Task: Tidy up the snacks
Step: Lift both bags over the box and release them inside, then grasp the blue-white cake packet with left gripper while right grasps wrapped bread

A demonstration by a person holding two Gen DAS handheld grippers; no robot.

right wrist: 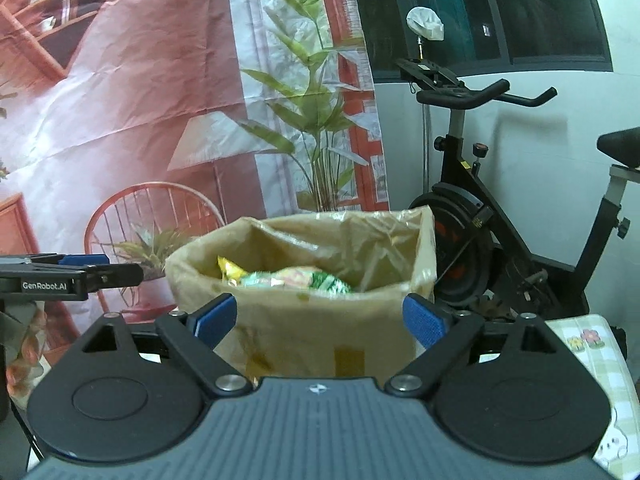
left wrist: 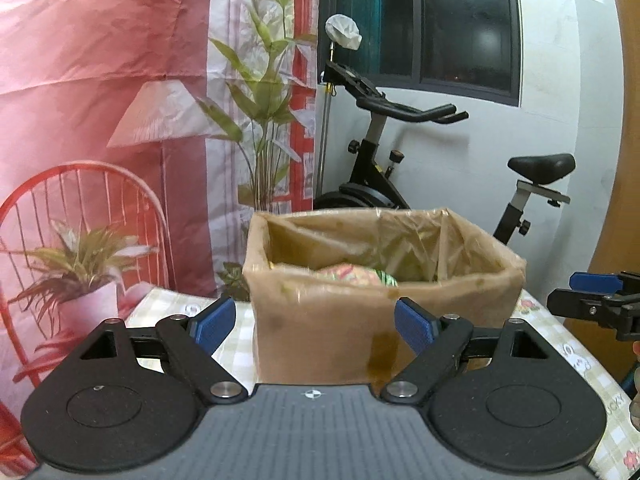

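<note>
progress: colourful snack packets (right wrist: pixel 288 278) already in the plastic-lined brown cardboard box (left wrist: pixel 380 312) | left gripper (left wrist: pixel 314 322), right gripper (right wrist: pixel 320 322): jaws spread, nothing held | leftovers on bench: can't see any, probably near done

- Indoor light, even, moderately bright; dark window (left wrist: pixel 460 32) reflecting a ceiling lamp.
- Strong fisheye bending at edges, black corners.
- Motion blur on cardboard box (left wrist: pixel 380 280) and snack packets (right wrist: pixel 288 278).
- Soft shadow of exercise bike (right wrist: pixel 500 200) on white wall.
</note>
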